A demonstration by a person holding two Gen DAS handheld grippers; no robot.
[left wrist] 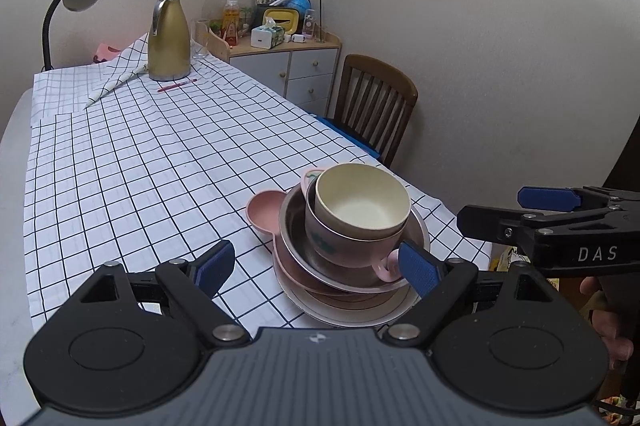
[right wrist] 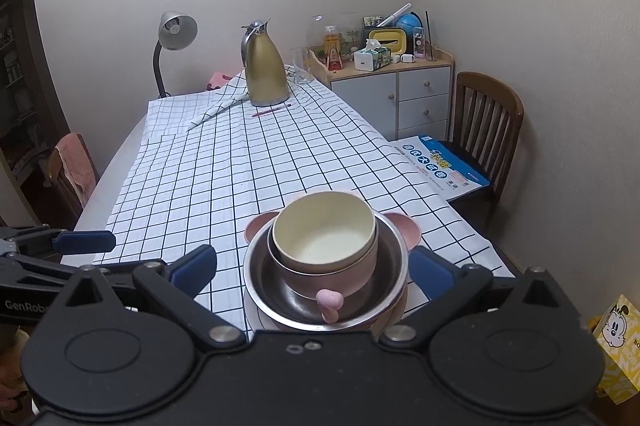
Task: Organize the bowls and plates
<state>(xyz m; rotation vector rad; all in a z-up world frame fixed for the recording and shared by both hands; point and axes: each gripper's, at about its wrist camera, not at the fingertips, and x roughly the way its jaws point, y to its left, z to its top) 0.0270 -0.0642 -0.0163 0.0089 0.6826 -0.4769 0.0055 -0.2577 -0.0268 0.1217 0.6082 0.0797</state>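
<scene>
The stack of dishes (right wrist: 326, 266) sits at the near end of the table (left wrist: 16, 129), on the checked cloth (left wrist: 160, 161), close to the right-hand edge. From the bottom up it looks like a flat plate (left wrist: 340, 310), a pink plate with ears (left wrist: 262, 211), a metal bowl (right wrist: 256, 266), a pink cup with a handle (right wrist: 329, 304), and a cream bowl (right wrist: 326, 230) nested on top.

You are dealing with hard, smooth pieces. The cream bowl and the pink pieces look like light plastic or bamboo ware; the metal bowl is likely slick on its rim. Nothing here bends, but the pile sits slightly crooked, so a sideways nudge could slide it. Take the top bowl first, by its rim or across its wall, and lift straight up so the cup beneath stays put. The cup's handle points toward you and is an easy second hold.

Your left gripper (left wrist: 316, 268) stands wide open and holds nothing; its right finger (left wrist: 418, 268) sits right at the cup handle, and whether it touches cannot be told. Your right gripper (right wrist: 316, 272) is wide open too, straddling the stack without gripping it.
</scene>
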